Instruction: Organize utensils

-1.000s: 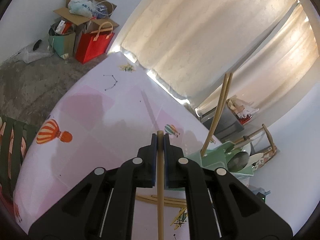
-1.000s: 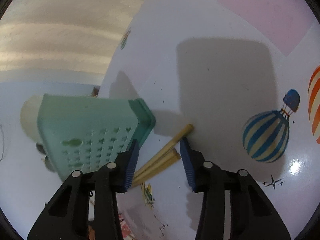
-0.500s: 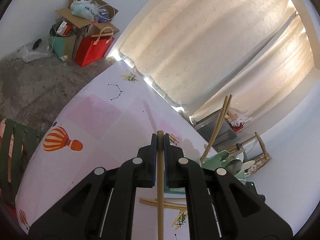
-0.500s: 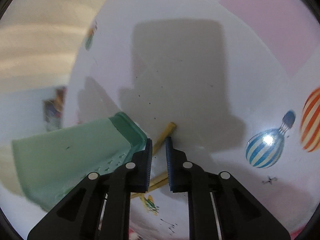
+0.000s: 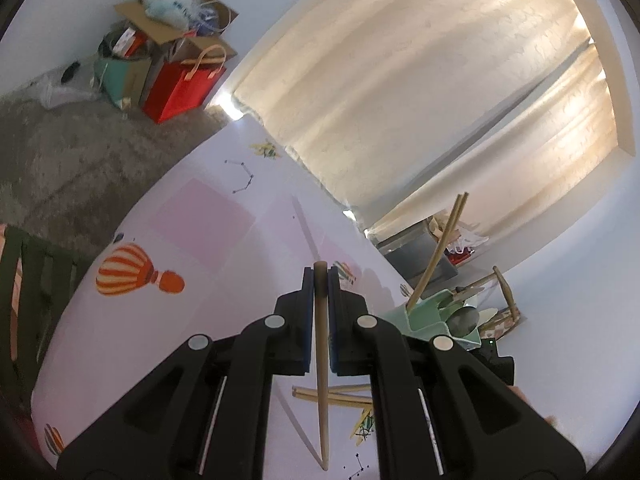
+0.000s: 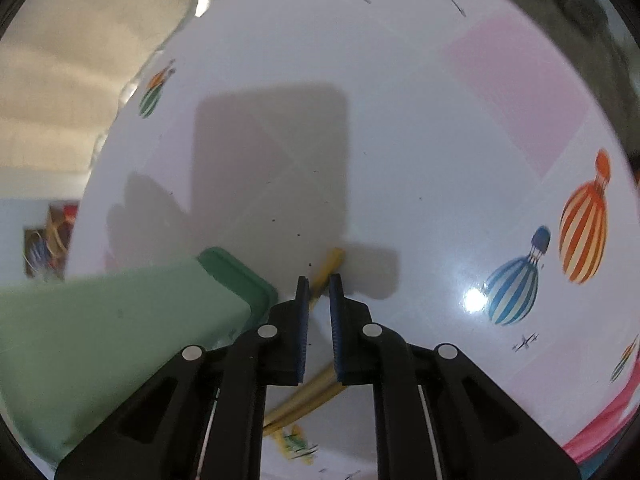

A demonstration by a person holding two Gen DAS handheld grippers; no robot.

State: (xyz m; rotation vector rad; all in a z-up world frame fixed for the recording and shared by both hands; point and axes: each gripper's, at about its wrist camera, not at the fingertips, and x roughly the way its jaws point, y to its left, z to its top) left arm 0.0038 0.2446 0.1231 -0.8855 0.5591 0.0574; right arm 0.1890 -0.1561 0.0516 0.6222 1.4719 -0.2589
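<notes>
1. The left gripper [image 5: 320,280] is clamped on a chopstick [image 5: 321,360], its blue pads pressed to the wood; the thick end pokes just past the fingertips and the thin end runs back under the camera.
2. Below that gripper, loose chopsticks [image 5: 340,395] lie crossed on the table [image 5: 200,248], a white cloth printed with balloons and pink squares.
3. Ahead and to its right stands the green holder [image 5: 430,312], with two chopsticks [image 5: 440,248] leaning upright in it and spoons [image 5: 466,314] beside them.
4. Beyond the table, pale curtains [image 5: 400,100] fill the window; far left, a red bag [image 5: 180,88] and boxes sit on the carpet.
5. The right gripper [image 6: 319,280] points steeply down at the table, jaws nearly together with a thin gap, a yellow chopstick [image 6: 330,264] between the tips; pad contact is too blurred to judge.
6. Just left of it lies the holder's [image 6: 120,328] green wall, with more chopsticks [image 6: 308,396] on the cloth [image 6: 400,120] beneath the jaws.
</notes>
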